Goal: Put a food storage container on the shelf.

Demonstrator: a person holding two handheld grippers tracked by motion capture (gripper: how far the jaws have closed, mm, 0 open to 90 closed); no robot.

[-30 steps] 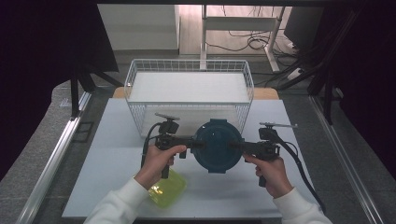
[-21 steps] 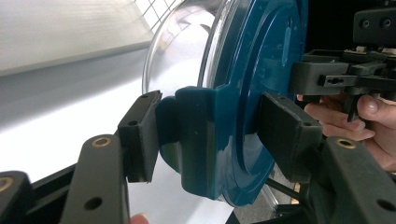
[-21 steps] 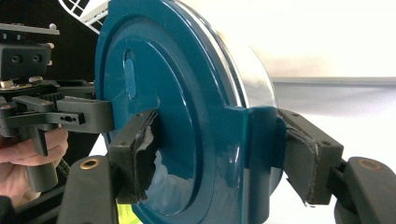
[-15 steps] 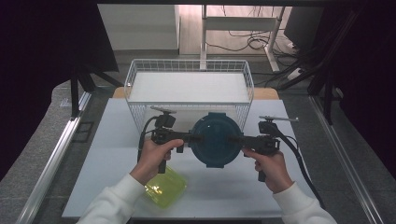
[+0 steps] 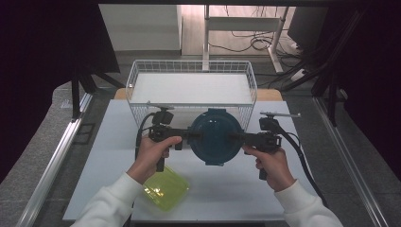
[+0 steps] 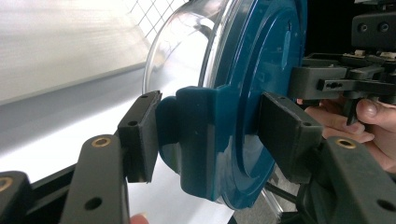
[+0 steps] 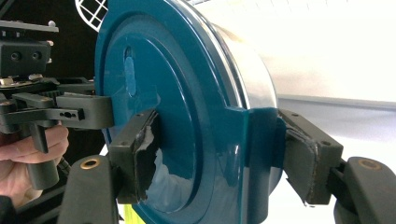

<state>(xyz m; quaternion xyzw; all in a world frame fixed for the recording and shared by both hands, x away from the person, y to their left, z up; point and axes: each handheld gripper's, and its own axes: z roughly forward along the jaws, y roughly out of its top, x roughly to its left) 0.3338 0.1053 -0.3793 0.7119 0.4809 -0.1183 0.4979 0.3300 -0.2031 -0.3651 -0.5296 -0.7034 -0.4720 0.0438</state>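
Held item: a round container [image 5: 214, 136] with a clear, smooth, glossy body and a teal plastic lid; it is being held off the white table [image 5: 227, 189], between the two grippers, just near of the wire basket [image 5: 191, 71].
Lid: teal, circular, with raised concentric steps and moulded latch tabs [image 6: 196, 135] at the rim; it is facing up toward the high view.
Container contents: cannot tell; the lid is covering the top, and the clear wall in the gripper views is showing nothing inside.
Left gripper [image 5: 187, 135]: black, hard plastic; its two jaws are pressing on a latch tab at the left edge of the lid, one pad on each face.
Right gripper [image 5: 238, 137]: black; its jaws are clamping the latch tab at the right edge of the lid; the pad [image 7: 144, 154] on one jaw is looking torn and ragged.
Hands: the left hand [image 5: 152, 153] and the right hand [image 5: 272, 163] are each wrapping a gripper handle; white sleeves are coming in from the near edge.
Wire basket: white, rectangular, open grid mesh, standing at the far side of the table.
Basket contents: a flat white sheet is lying on its floor.
Yellow container [image 5: 166, 188]: translucent yellow-green, with rounded corners, lying on the table near and left, partly under the left forearm.
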